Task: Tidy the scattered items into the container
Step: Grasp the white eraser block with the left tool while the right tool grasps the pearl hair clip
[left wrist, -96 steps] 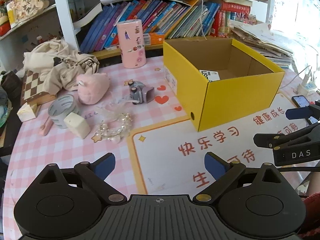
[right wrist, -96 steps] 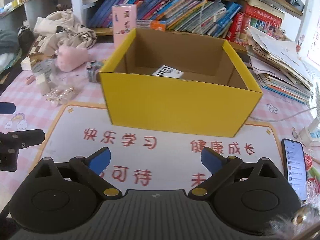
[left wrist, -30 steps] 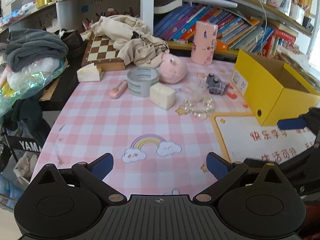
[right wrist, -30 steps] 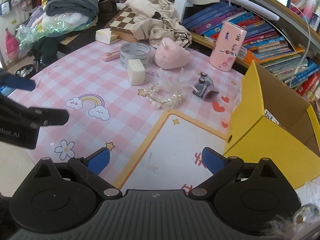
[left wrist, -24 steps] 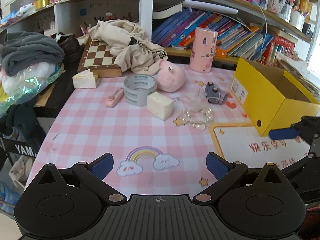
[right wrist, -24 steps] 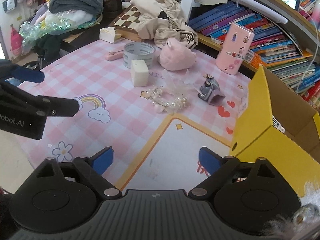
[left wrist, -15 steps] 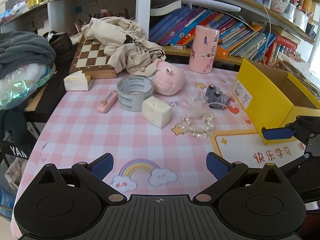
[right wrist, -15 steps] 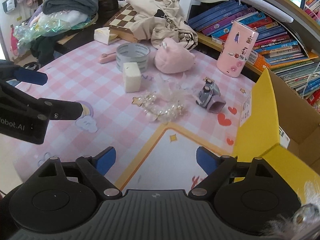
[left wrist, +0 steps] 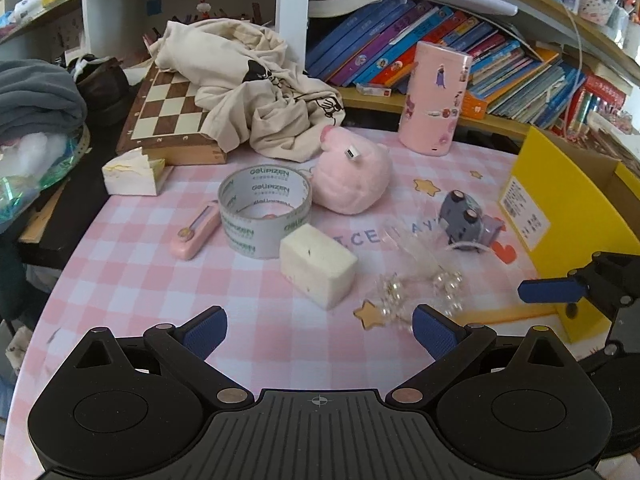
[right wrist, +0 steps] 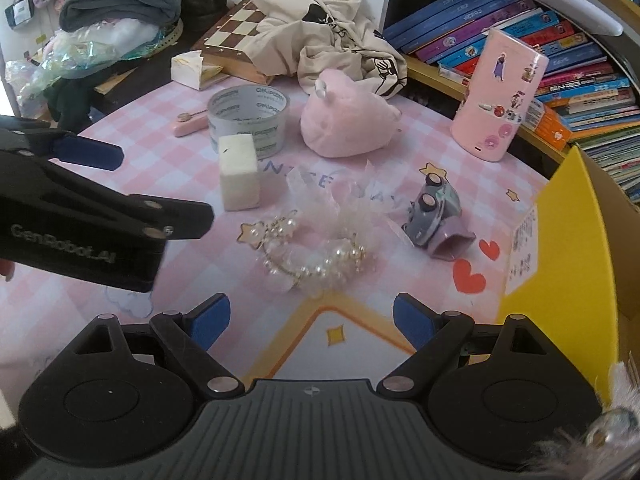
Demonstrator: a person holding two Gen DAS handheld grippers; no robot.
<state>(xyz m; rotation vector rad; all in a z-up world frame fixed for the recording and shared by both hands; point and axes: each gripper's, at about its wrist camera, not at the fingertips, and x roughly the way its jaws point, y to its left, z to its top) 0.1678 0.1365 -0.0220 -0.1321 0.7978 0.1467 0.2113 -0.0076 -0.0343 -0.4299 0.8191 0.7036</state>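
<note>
Scattered on the pink checked tablecloth are a white foam block (left wrist: 318, 270), a grey tape roll (left wrist: 264, 210), a pink plush (left wrist: 352, 176), a pearl bracelet (right wrist: 316, 248) and a grey toy car (right wrist: 434, 206). The yellow cardboard box (right wrist: 568, 248) stands at the right. My left gripper (left wrist: 320, 330) is open and empty, just short of the foam block. My right gripper (right wrist: 311, 320) is open and empty, just short of the pearl bracelet. In the right wrist view the left gripper's fingers (right wrist: 88, 152) reach in from the left.
A small pink cutter (left wrist: 196, 228) lies left of the tape. A pink cylinder (left wrist: 436, 100) stands at the back by a bookshelf. A chessboard (left wrist: 168, 120) under a beige cloth (left wrist: 248, 80) sits back left. The table edge drops off at the left.
Both grippers have come forward and lower toward the scattered items, which now look larger and closer. The right gripper's jaws have narrowed a little.
</note>
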